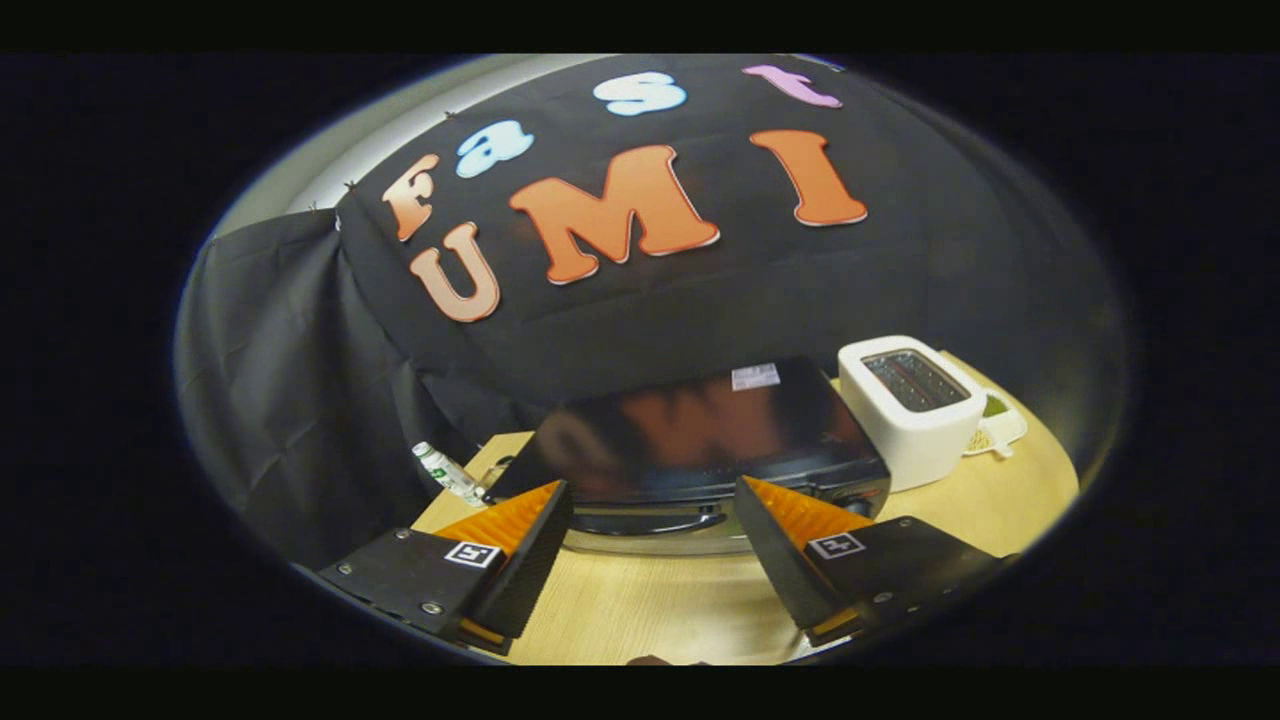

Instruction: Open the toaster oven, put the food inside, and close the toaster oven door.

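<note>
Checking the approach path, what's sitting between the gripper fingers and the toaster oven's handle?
Nothing: in the gripper view the open gripper reaches the toaster oven handle, with bare table between the fingers.

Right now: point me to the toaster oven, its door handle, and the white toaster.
toaster oven point(690, 425): gripper view, on its glossy black top.
door handle point(650, 520): gripper view, mid-bar, just ahead of the open fingers.
white toaster point(905, 440): gripper view, on its front wall.
</note>
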Tool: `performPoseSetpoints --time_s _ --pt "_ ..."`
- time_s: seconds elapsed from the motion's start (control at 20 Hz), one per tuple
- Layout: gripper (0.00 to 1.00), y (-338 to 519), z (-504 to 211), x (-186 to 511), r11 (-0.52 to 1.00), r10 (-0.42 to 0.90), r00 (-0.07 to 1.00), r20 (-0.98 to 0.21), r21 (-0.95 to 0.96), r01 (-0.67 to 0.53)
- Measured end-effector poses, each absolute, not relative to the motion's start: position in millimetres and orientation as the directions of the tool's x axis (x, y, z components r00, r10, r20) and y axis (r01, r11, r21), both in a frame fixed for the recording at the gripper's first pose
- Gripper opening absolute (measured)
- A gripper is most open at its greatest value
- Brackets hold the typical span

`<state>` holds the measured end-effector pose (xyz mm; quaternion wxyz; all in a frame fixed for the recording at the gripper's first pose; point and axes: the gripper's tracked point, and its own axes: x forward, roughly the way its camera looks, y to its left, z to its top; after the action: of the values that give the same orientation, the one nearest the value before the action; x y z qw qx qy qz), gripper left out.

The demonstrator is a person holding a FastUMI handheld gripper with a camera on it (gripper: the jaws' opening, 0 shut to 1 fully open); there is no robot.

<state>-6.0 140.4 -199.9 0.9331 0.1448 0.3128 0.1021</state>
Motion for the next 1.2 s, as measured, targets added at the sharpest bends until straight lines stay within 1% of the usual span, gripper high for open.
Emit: performPoseSetpoints --time_s 0.35,0.65,0.8,0.9,1.2 --pt "0.97 120 -73 12 0.968 0.226 0.919 -0.324 0.182 -0.174" --pt "0.99 106 17 16 0.983 0.176 0.975 -0.138 0.067 -0.168" --pt "0.99 105 42 17 0.987 0.160 0.984 -0.083 0.012 -0.159" --pt "0.99 107 53 17 0.988 0.157 0.986 -0.060 0.008 -0.157" --pt "0.99 110 55 18 0.987 0.160 0.985 -0.062 0.016 -0.159"
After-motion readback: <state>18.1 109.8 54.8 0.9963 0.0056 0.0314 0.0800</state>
